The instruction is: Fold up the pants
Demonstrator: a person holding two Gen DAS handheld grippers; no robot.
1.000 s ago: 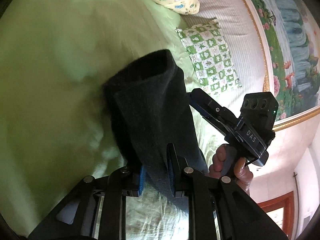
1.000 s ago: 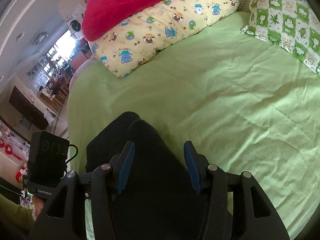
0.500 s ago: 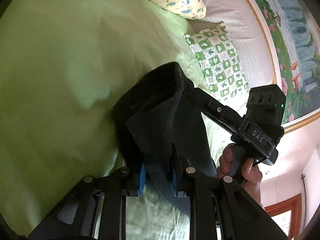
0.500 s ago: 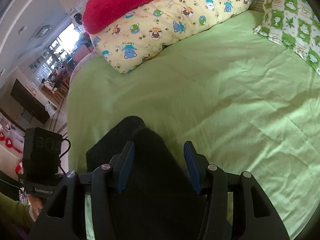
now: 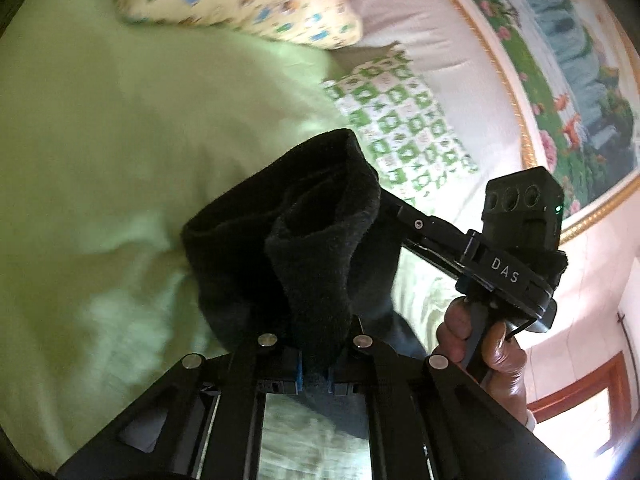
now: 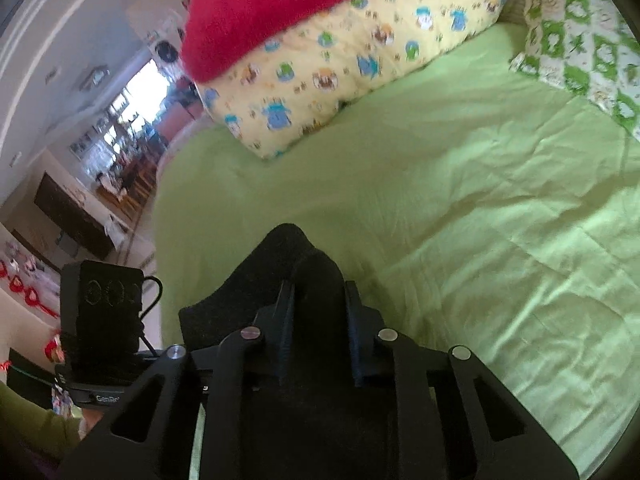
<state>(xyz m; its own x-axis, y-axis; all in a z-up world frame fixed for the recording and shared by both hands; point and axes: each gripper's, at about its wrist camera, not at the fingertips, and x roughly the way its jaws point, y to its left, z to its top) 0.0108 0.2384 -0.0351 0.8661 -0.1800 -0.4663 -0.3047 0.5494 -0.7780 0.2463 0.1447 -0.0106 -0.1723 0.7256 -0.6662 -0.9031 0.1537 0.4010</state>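
The black pants are bunched and lifted over the green bed sheet. My left gripper is shut on a fold of the pants, blue pads pinching the cloth. The right gripper's body shows in the left wrist view, its fingers hidden in the cloth. In the right wrist view the pants fill the space between my right gripper fingers, which have closed in on the cloth. The left gripper's body is at the left.
A yellow cartoon pillow with a red blanket on it lies at the bed's head. A green-checked pillow lies at the right. The bed's left edge drops to the room floor. A painted headboard wall stands behind.
The right gripper's fingers have closed from wide open onto the pants. Both grippers have lifted the cloth and moved toward the pillows; the cloth bunched more.
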